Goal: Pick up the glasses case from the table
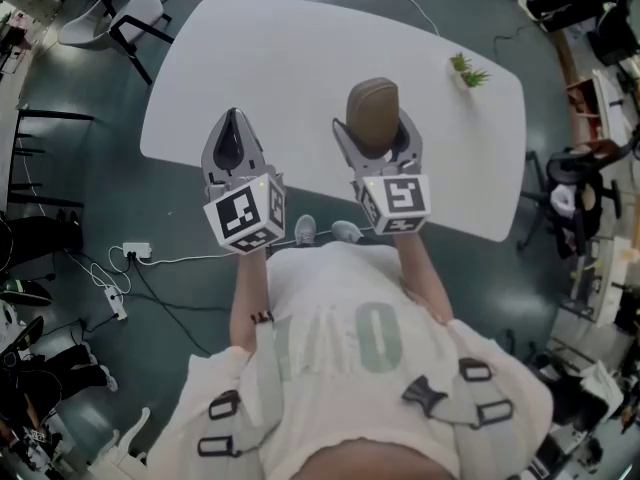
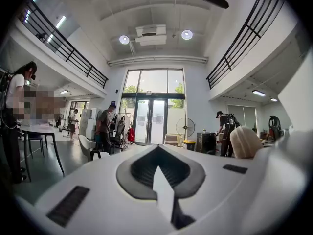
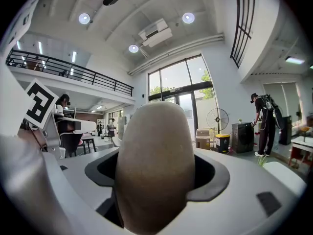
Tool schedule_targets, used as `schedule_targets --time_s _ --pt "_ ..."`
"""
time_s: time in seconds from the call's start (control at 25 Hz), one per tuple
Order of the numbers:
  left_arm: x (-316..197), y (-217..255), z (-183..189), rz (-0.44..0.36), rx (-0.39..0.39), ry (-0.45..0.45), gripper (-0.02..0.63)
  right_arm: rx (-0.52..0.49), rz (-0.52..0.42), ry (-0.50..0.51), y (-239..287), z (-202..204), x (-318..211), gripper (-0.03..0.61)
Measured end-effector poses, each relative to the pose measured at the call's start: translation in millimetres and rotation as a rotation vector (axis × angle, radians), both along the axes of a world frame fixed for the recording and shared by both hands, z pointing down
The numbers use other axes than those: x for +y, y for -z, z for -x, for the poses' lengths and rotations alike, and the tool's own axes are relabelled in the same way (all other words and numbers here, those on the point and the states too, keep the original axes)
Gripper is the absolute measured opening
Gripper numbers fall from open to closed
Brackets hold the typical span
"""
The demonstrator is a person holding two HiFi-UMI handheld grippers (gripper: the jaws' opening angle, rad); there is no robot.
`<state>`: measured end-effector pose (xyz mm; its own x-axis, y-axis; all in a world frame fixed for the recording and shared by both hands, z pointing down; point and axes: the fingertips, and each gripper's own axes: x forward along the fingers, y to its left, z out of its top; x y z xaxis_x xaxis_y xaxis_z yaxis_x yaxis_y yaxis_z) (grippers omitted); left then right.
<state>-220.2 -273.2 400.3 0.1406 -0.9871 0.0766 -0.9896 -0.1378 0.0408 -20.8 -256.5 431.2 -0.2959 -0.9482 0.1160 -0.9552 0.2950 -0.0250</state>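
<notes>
Glasses case (image 1: 372, 108) gripped by right claw (image 1: 375, 128) above table (image 1: 300, 48); left claw (image 1: 233, 116) clenched, empty.

The right gripper (image 1: 374, 134) is clamped on a brown glasses case (image 1: 372, 106), one jaw on each side. The case is seen against the white desk (image 1: 300, 58), near its front edge. The left gripper (image 1: 233, 118) is beside it, jaws together with nothing between them. Each gripper carries a marker cube (image 1: 247, 211) at its rear. A small potted plant (image 1: 468, 71) stands on the desk near the right corner, well apart from both grippers. A power strip (image 1: 135, 250) lies on the floor at left.
</notes>
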Motion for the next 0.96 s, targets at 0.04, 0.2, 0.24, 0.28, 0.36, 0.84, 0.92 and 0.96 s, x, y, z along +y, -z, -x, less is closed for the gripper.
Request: schedule_targets --time_s 0.04,0.2,0.24,0.28,0.36,0.84,0.92,0.96 --pt "-0.4 -0.4 -0.9 0.001 -0.001 -0.001 0.003 0.001 -0.002 0.001 0.8 0.0 0.1 0.382" --pt "-0.9 -1.1 -5.0 0.001 -0.006 -0.009 0.004 -0.011 -0.016 -0.002 3.6 0.4 -1.2 0.382" --pt "-0.8 -1.0 -6.0 0.0 -0.008 -0.011 0.003 -0.011 -0.017 -0.005 5.7 -0.3 -1.9 0.382" --pt "-0.5 -1.0 -7.1 -0.001 -0.01 -0.013 0.003 -0.01 -0.018 -0.008 6.8 -1.6 -2.3 0.382" --pt "0.1 -1.1 -8.7 -0.002 -0.011 -0.015 0.003 -0.01 -0.021 -0.011 5.2 -4.5 -2.4 0.382" --pt "2.1 -1.3 -9.8 -0.002 -0.009 -0.008 0.003 -0.024 -0.02 -0.017 7.3 -10.7 -0.5 0.382" --pt "1.8 -1.7 -11.6 -0.002 -0.01 -0.009 0.004 -0.024 -0.015 -0.023 7.2 -14.1 -0.9 0.382" --pt "1.6 -1.8 -12.5 -0.001 -0.01 -0.009 0.003 -0.023 -0.013 -0.026 7.2 -15.6 -1.2 0.382"
